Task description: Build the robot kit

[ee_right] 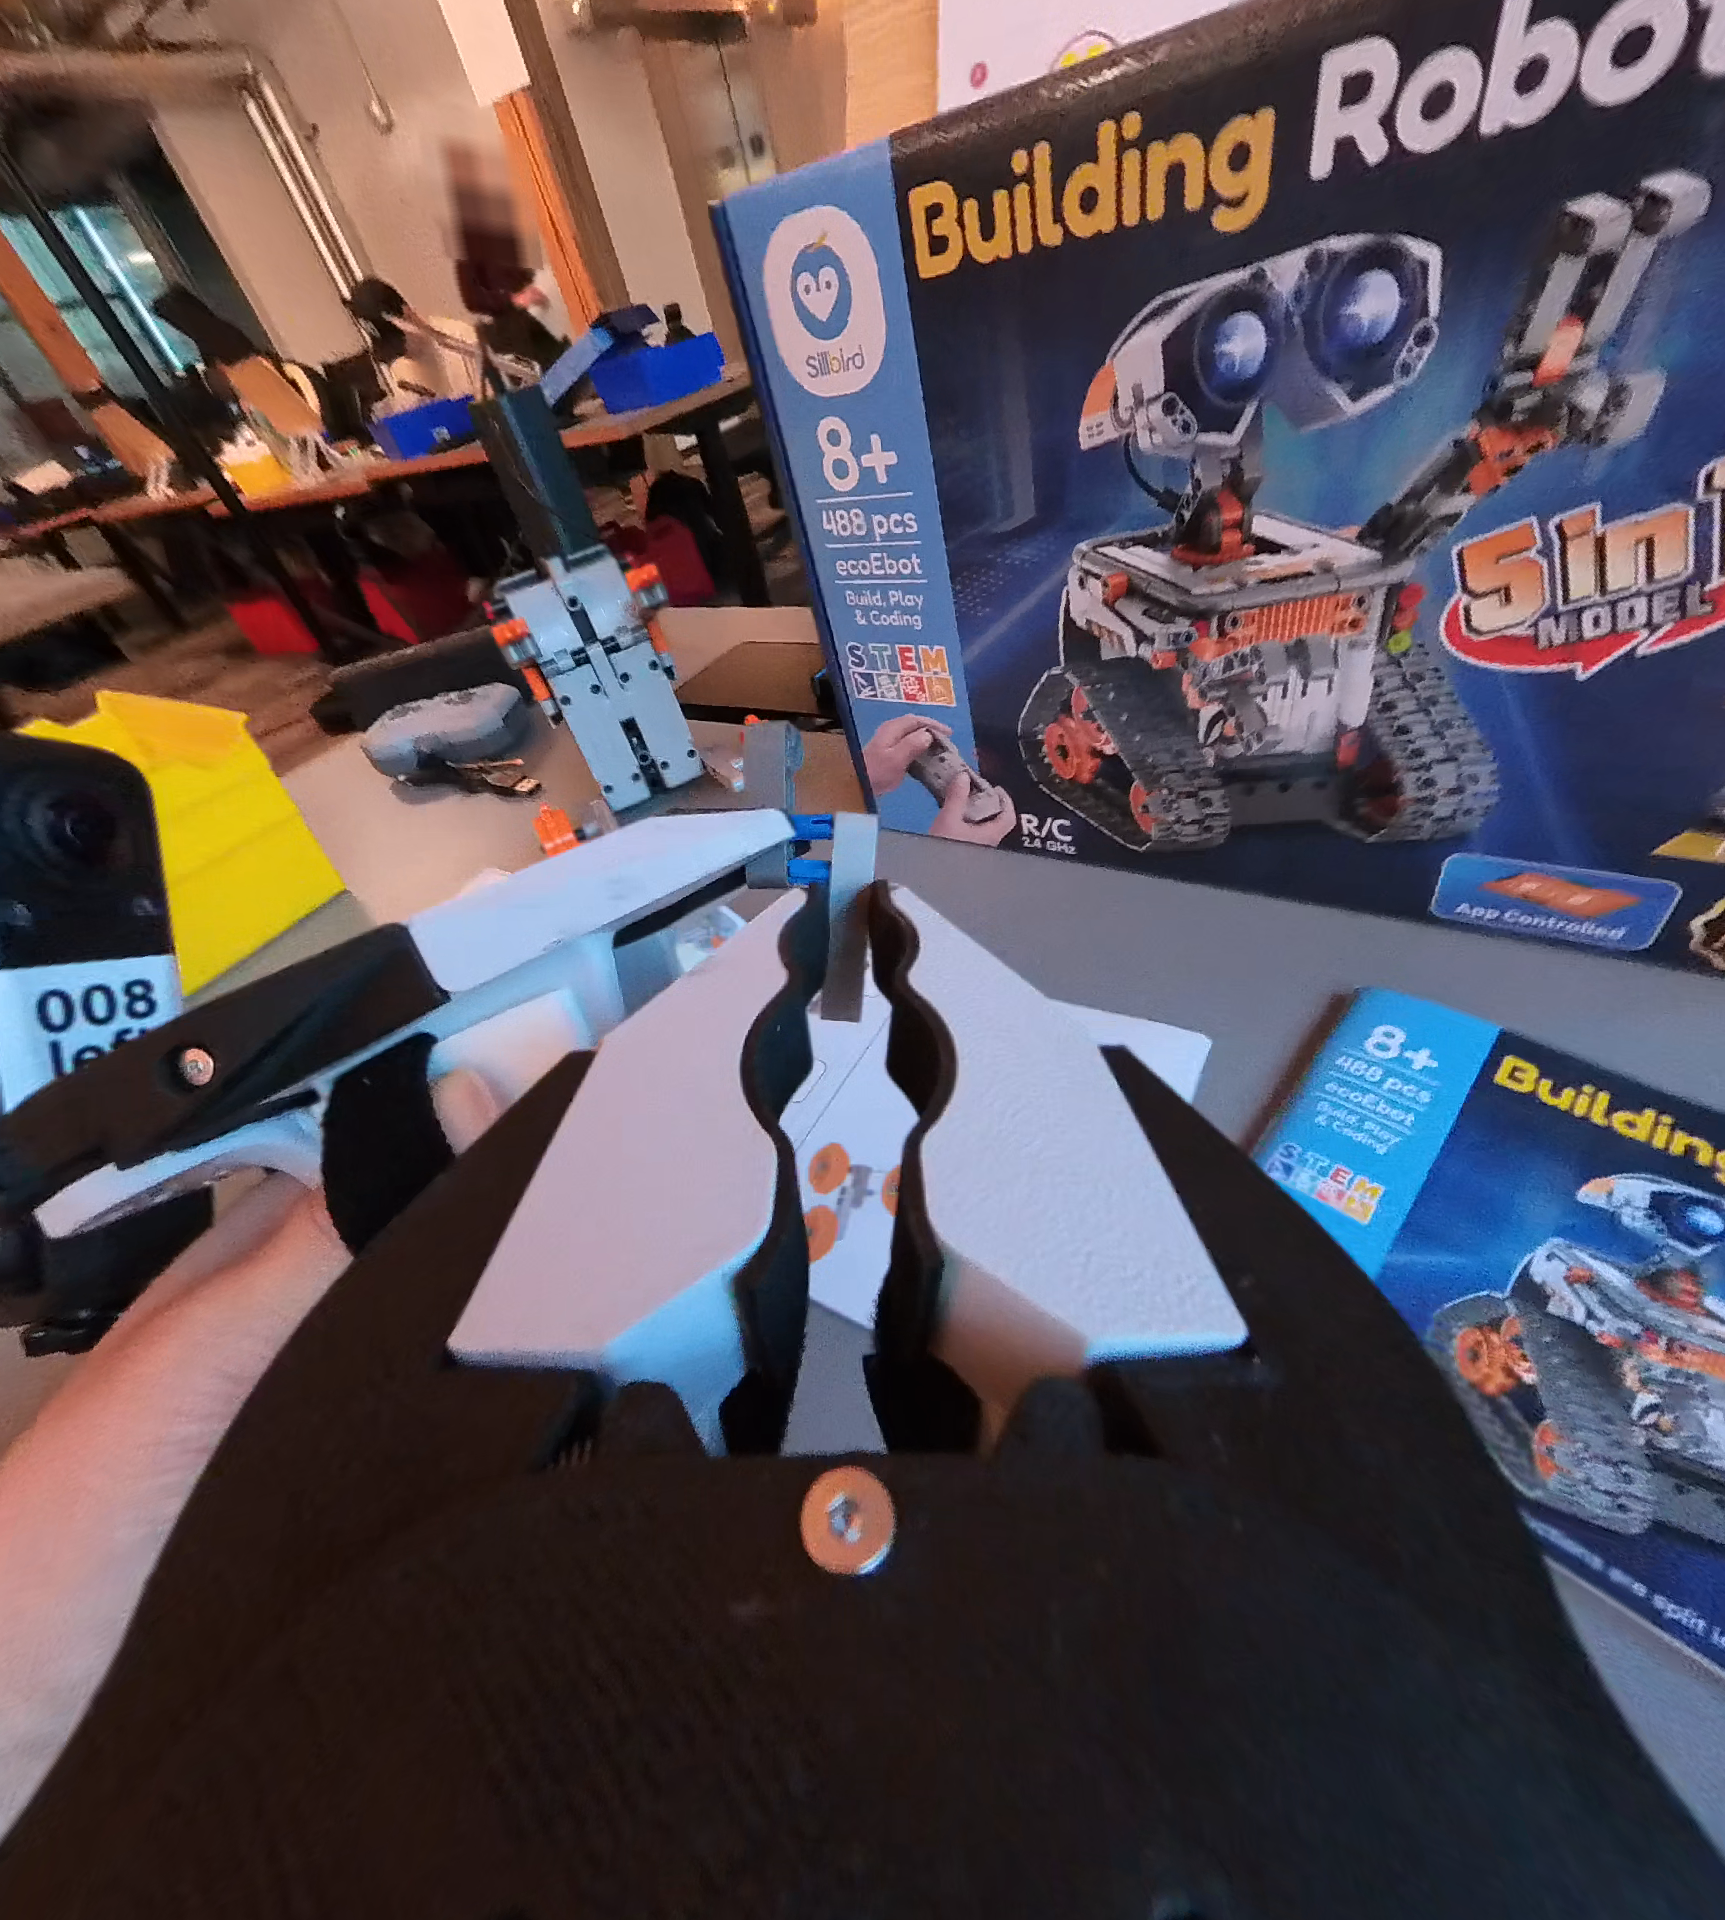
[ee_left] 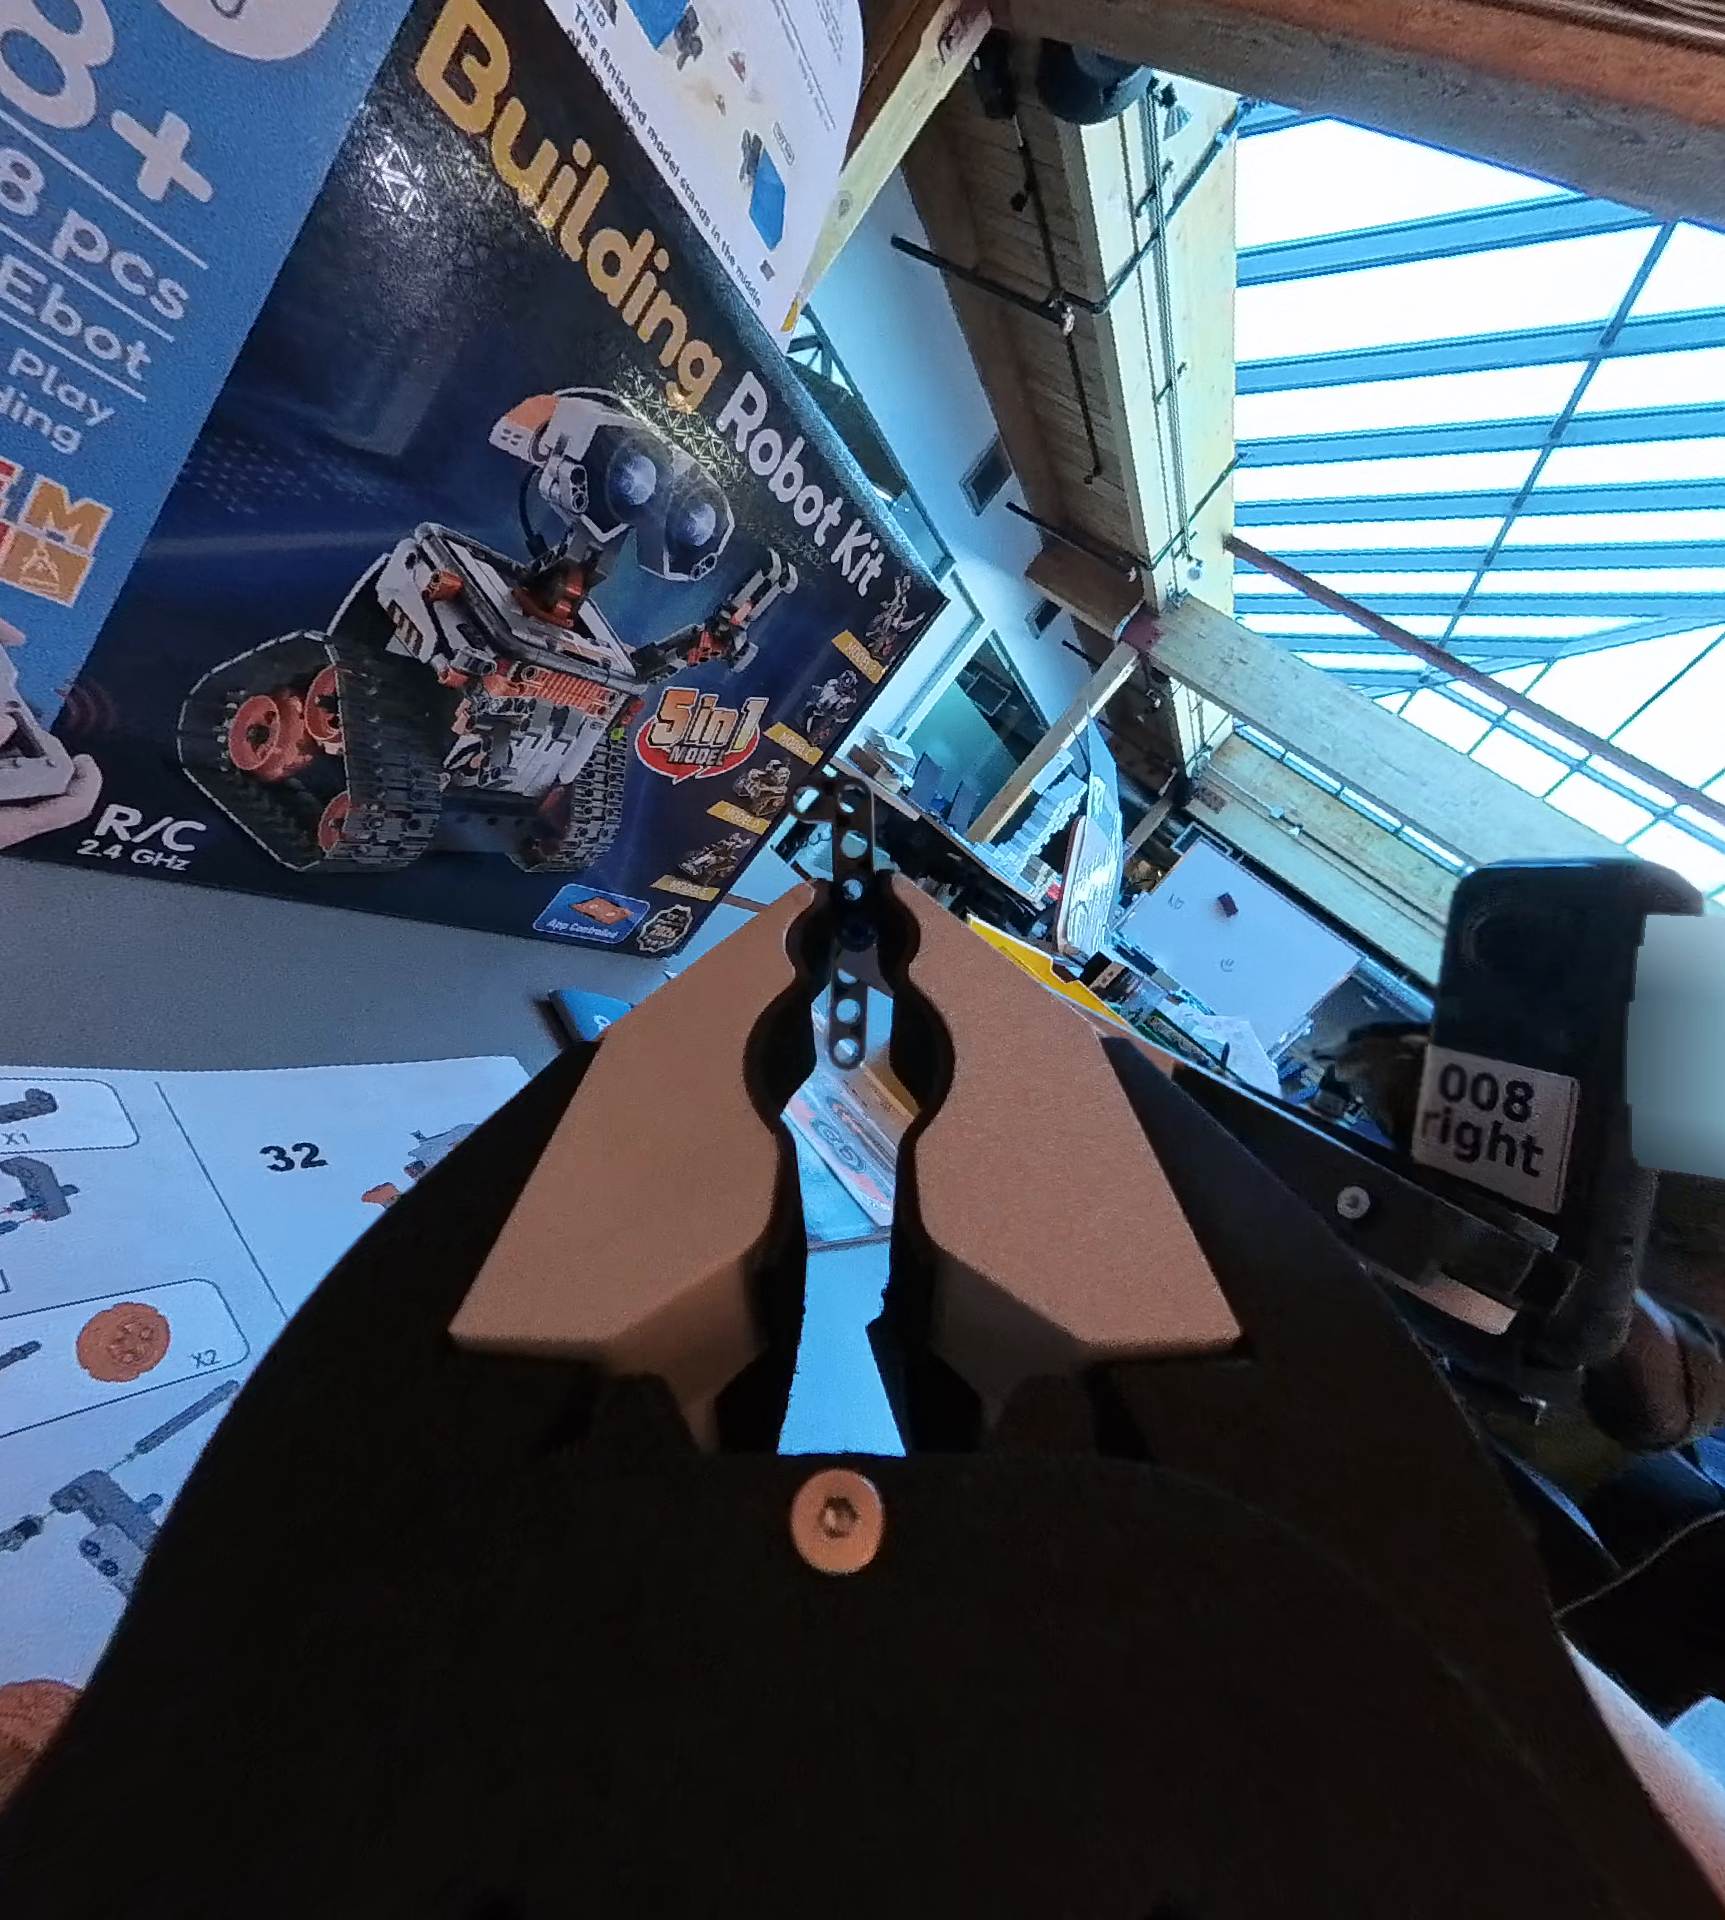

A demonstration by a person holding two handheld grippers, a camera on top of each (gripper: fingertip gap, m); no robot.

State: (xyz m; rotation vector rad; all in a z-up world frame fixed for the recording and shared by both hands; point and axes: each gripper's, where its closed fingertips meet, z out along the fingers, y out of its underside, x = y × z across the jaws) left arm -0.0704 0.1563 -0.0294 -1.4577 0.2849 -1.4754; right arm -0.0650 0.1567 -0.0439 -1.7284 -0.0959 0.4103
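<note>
My right gripper is shut on a flat grey beam and holds it upright above the grey table. My left gripper comes in from the left, shut on a small grey piece with two blue pins. The pins touch the upper end of the beam. In the left wrist view the beam shows its row of holes just past my left gripper, with a blue pin in one hole. The right gripper's black body is at the right.
A large robot kit box stands upright behind the grippers. A partly built grey and orange model stands far left of it. A booklet lies at the right, open instruction pages lie below, and a yellow bin is at the left. My two grippers' fingertips are within a few centimetres of each other.
</note>
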